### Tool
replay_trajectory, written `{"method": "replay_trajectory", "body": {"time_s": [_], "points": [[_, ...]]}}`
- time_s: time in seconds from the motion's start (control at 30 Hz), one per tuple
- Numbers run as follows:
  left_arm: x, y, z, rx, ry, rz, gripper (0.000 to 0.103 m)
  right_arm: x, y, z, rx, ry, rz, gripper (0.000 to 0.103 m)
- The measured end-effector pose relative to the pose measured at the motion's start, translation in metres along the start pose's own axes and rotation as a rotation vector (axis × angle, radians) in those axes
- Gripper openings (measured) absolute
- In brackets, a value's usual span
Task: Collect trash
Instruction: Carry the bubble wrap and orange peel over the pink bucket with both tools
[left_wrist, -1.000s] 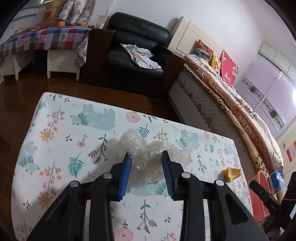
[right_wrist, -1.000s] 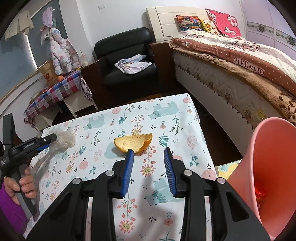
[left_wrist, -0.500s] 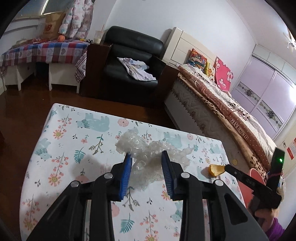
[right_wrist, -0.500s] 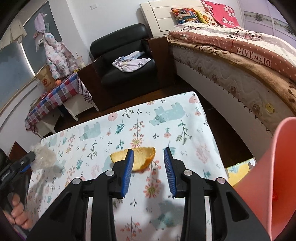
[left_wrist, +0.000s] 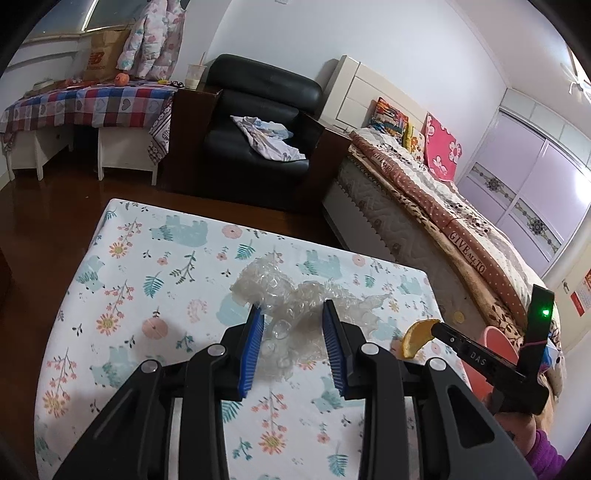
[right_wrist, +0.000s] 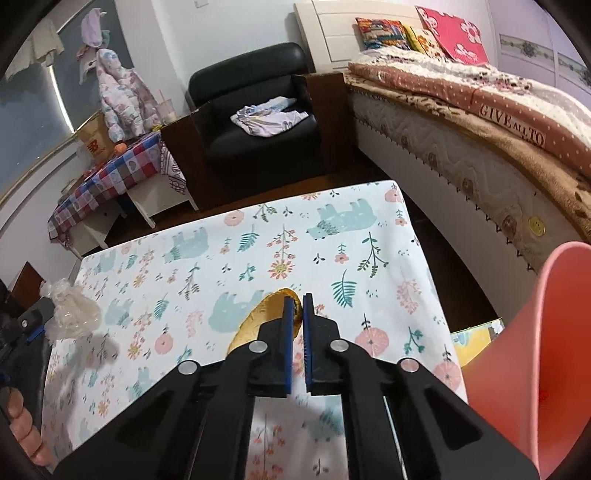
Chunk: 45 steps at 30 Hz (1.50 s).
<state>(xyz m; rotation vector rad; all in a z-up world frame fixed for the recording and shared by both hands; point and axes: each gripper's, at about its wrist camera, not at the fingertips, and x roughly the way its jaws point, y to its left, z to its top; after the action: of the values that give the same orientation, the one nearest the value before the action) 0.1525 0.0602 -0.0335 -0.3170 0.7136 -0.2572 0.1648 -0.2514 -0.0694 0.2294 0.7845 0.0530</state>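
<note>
Between the right gripper's (right_wrist: 298, 308) just-closed blue pads: curved orange peel (right_wrist: 258, 317), pinched at one end above the floral tablecloth (right_wrist: 332, 236). Left gripper (left_wrist: 291, 325) clamps crumpled clear bubble wrap (left_wrist: 295, 299). Risk: thin edge grip, peel may slip before the pink bin (right_wrist: 546, 350).

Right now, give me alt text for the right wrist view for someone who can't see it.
The right gripper is shut on a curved orange peel above a floral, bear-print tablecloth. A pink plastic bin stands at right; at far left the left gripper holds crumpled clear bubble wrap.
</note>
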Motion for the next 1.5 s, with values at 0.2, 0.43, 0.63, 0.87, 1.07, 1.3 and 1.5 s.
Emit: {"method": "replay_trajectory", "body": {"time_s": [0.2, 0.43, 0.63, 0.87, 1.07, 1.3, 1.5], "points": [[-0.012, -0.020, -0.005, 0.022, -0.002, -0.018, 0.031, -0.038, 0.006, -0.010, -0.027, -0.035, 0.031, 0.005], [-0.025, -0.047, -0.012, 0.047, -0.002, -0.037, 0.031, -0.085, -0.001, -0.021, -0.010, -0.082, 0.053, 0.005], [-0.035, -0.073, -0.018, 0.079, -0.003, -0.057, 0.031, -0.117, -0.013, -0.030, -0.005, -0.122, 0.042, 0.005], [-0.041, -0.111, -0.025, 0.123, -0.003, -0.083, 0.031, -0.145, -0.030, -0.038, 0.011, -0.168, 0.015, 0.005], [-0.038, -0.142, -0.031, 0.168, 0.009, -0.096, 0.031, -0.160, -0.053, -0.045, 0.052, -0.191, -0.019, 0.005], [-0.029, -0.179, -0.040, 0.216, 0.028, -0.126, 0.031, -0.174, -0.079, -0.052, 0.096, -0.207, -0.065, 0.005], [-0.020, -0.208, -0.047, 0.255, 0.043, -0.149, 0.031, -0.183, -0.103, -0.055, 0.142, -0.222, -0.107, 0.005]]}}
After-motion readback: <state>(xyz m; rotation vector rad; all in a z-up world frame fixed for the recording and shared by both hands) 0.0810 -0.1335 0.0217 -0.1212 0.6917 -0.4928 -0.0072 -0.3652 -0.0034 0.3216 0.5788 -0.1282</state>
